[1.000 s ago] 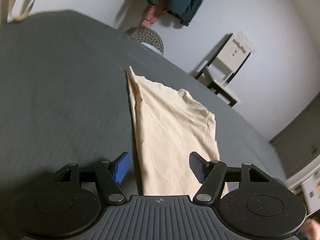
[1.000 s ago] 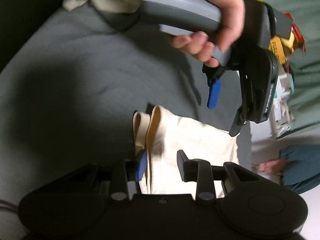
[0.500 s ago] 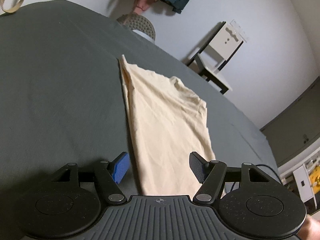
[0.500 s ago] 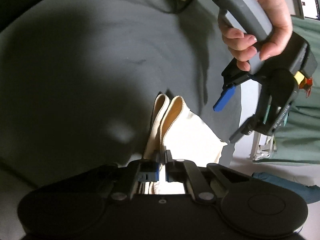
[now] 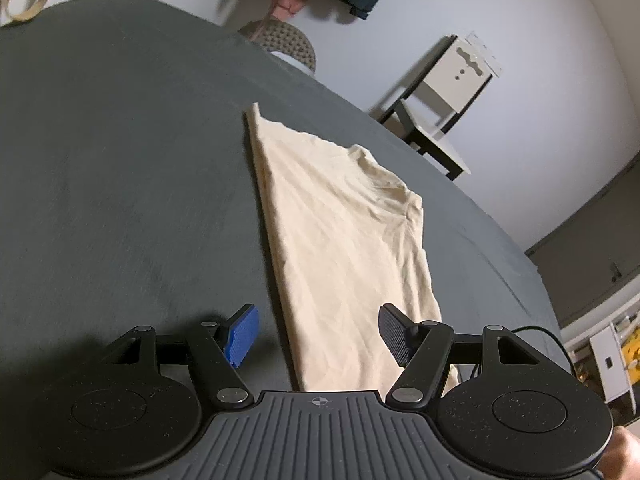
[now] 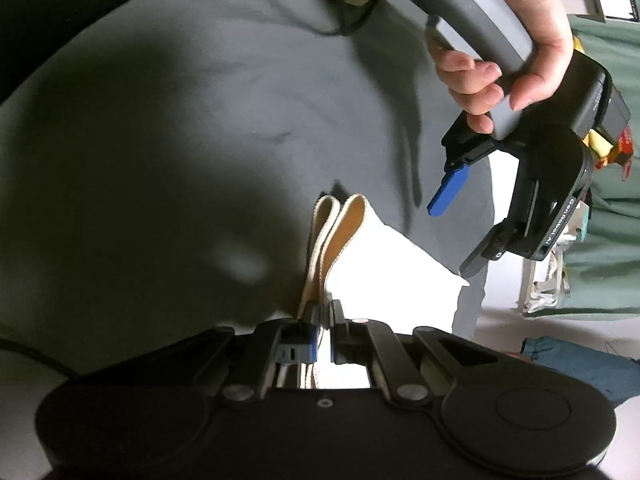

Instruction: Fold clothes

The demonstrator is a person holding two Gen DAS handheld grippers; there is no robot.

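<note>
Blue and black pads of our right gripper [image 6: 323,322] were pinched on the cream shirt's [image 5: 344,240] doubled hem edge. Left gripper [image 5: 318,334] hung w/ fingers wide apart, holding nothing, above the shirt's near end. Shirt lay folded lengthwise on the grey cloth-covered table [image 5: 120,160]; left hand [image 6: 516,40] gripped its handle.

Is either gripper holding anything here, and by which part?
The right gripper is shut on the cream garment, pinching its doubled, banded hem edge. The left gripper is open above the cloth, holding nothing.
</note>
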